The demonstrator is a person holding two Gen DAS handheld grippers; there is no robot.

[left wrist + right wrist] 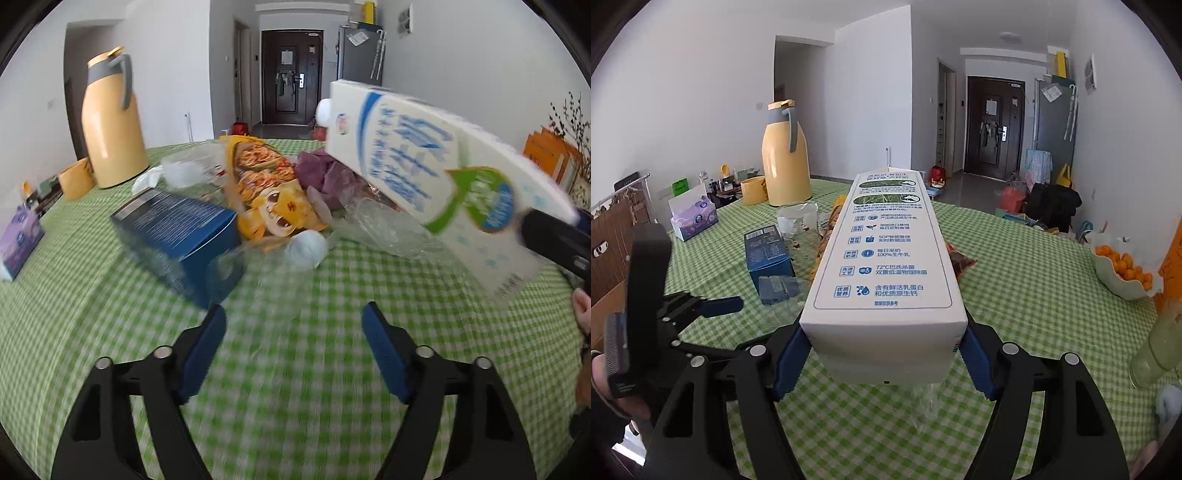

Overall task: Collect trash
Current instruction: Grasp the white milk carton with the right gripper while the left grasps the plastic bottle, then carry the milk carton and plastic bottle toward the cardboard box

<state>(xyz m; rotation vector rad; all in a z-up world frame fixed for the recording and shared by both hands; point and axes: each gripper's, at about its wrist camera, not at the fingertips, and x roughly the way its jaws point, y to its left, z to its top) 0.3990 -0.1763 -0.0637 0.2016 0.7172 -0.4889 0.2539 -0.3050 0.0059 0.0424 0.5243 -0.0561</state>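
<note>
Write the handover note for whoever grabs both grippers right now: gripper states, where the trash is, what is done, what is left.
Right gripper: shut on the white milk carton, lifted off the green checked tablecloth.
Left gripper: open, nothing between its fingers, aimed at the pile.
On the table: blue box, yellow snack bag, clear plastic wrap, purple crumpled wrapper.
Done: carton picked up.
Left: bin the carton, which has no bin in view, then gather the pile. The yellow thermos and tissue box are probably not trash.

A green-and-white checked cloth covers the desk point(1015, 295). On it stand a yellow thermos jug with a grey handle point(785, 162) and, nearer, a dark blue cardboard box point(766, 253). The tall milk carton point(886, 266) is white with blue print, and beside the box lies a yellow snack bag with a cartoon face point(273, 195).
</note>
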